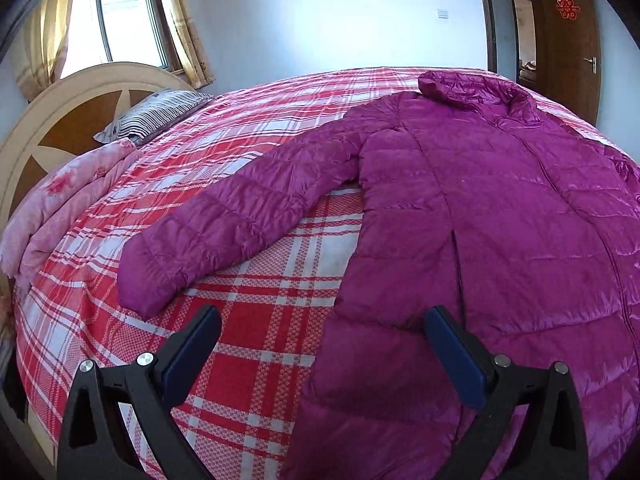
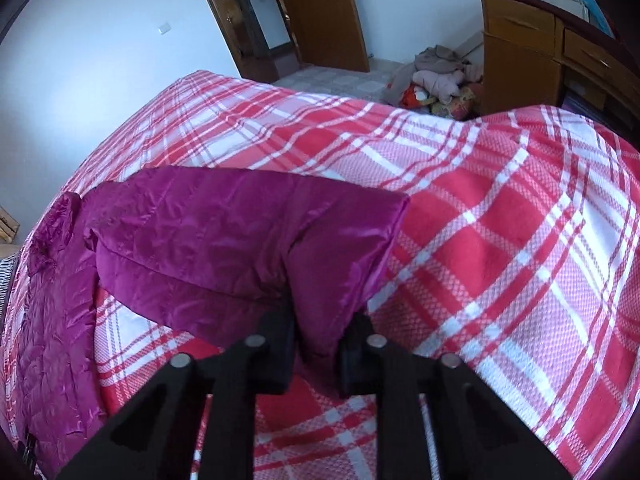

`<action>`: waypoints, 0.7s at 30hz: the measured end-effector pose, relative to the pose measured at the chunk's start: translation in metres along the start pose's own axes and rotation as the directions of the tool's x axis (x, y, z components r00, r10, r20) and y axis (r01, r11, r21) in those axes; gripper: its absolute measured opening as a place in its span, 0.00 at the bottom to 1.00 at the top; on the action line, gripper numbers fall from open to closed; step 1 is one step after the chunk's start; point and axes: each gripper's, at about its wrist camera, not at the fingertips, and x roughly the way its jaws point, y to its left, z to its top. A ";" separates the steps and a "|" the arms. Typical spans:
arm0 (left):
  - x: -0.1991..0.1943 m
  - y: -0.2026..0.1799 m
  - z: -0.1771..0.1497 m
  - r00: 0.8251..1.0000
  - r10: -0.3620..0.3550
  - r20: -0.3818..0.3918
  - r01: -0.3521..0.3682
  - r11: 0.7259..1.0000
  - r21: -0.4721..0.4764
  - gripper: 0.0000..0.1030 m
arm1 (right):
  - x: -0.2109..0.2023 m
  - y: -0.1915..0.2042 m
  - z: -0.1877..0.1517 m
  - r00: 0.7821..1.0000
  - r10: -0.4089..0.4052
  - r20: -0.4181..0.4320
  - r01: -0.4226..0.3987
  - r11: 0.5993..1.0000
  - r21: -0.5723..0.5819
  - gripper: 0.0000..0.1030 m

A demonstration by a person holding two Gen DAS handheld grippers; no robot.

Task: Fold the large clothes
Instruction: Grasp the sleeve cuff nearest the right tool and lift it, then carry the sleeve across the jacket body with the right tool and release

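2 tongs: left tongs (image 1: 323, 334) wide apart over coat hem (image 1: 360, 400), right tongs (image 2: 316, 350) pinching sleeve cuff (image 2: 340, 264).

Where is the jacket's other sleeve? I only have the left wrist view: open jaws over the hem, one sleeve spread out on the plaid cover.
Observer: The right gripper is shut on the other sleeve, pinching it near the cuff end.
Operator: Is that sleeve lying flat?
Observer: No, it is raised off the plaid bedcover; cover shows beneath it.
Operator: Anything past the bed on that side?
Observer: A pile of clothes lies on the floor beside a wooden desk.
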 end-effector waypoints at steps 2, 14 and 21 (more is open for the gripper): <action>-0.001 0.001 0.000 1.000 -0.008 0.004 0.008 1.000 -0.006 0.99 | -0.010 0.006 0.009 0.999 -0.022 0.033 0.023 0.999 -0.034 0.13; -0.033 0.015 0.009 0.994 -0.078 0.070 0.082 0.996 -0.046 0.99 | -0.100 0.141 0.068 0.923 -0.035 0.383 0.203 0.890 -0.407 0.12; -0.039 0.025 0.010 0.993 -0.085 0.083 0.090 0.994 -0.062 0.99 | -0.122 0.246 0.027 0.880 0.108 0.462 0.251 0.720 -0.647 0.12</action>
